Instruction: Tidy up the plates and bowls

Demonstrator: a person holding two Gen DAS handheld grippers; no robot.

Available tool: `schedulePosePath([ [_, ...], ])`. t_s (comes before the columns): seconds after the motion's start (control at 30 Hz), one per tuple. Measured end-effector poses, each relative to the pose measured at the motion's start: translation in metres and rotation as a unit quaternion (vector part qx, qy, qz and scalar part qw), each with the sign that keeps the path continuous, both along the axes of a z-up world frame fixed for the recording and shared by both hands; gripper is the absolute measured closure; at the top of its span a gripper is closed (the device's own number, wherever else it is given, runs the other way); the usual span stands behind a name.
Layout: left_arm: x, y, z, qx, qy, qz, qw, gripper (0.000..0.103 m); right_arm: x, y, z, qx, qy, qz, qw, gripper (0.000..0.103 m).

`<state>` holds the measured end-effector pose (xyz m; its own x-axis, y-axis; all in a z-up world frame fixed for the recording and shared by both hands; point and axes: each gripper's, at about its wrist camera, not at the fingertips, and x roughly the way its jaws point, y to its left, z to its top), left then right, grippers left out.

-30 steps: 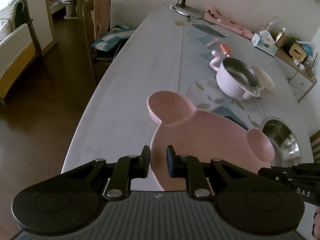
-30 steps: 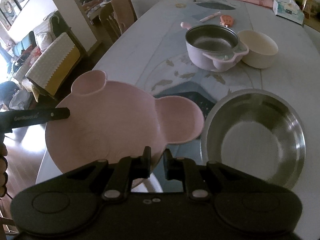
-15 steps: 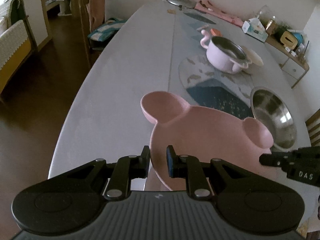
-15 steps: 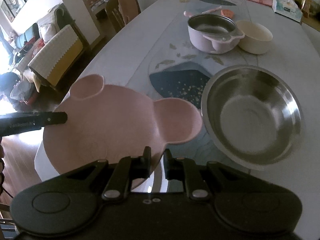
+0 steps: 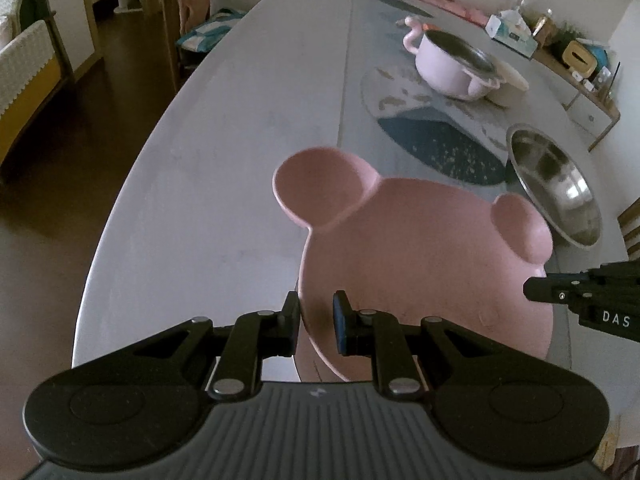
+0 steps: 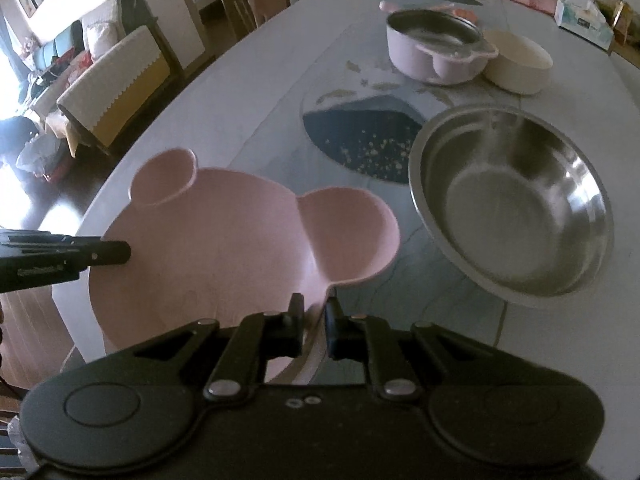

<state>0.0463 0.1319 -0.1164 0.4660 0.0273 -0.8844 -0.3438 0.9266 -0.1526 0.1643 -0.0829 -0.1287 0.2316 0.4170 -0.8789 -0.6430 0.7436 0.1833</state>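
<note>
Above the table (image 5: pixel 240 128), a pink bear-eared plate (image 5: pixel 420 256).

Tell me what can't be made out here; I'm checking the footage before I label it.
- Near rim of the pink plate: hidden behind the left gripper in the left wrist view and the right gripper in the right.
- Cream bowl: mostly hidden behind the pink pot in the left wrist view.
- Items on the sideboard: too small to identify.
</note>
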Motion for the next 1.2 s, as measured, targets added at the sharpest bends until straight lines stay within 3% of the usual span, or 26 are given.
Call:
schedulePosePath([
  [0.3, -0.005, -0.008, -0.002, 0.009, 0.007, -0.013, 0.9999, 0.087, -0.009, 0.001, -0.004, -0.022, -0.015, 0.009, 1.0, 0.091],
  [0.67, -0.003, -0.006, 0.002, 0.018, 0.004, -0.006, 0.9998, 0.087, -0.011, -0.001, -0.003, -0.012, -0.014, 0.001, 1.0, 0.075],
  [1.03, -0.004, -0.009, 0.022, 0.014, -0.025, -0.013, 0.9995, 0.084, -0.011, -0.012, 0.011, 0.014, -0.004, -0.004, 1.0, 0.067],
  [1.2, 0.002, -0.019, 0.033, 0.014, -0.045, -0.024, 0.9986, 0.077, -0.009, -0.017, 0.02, 0.025, -0.008, -0.01, 1.0, 0.066],
])
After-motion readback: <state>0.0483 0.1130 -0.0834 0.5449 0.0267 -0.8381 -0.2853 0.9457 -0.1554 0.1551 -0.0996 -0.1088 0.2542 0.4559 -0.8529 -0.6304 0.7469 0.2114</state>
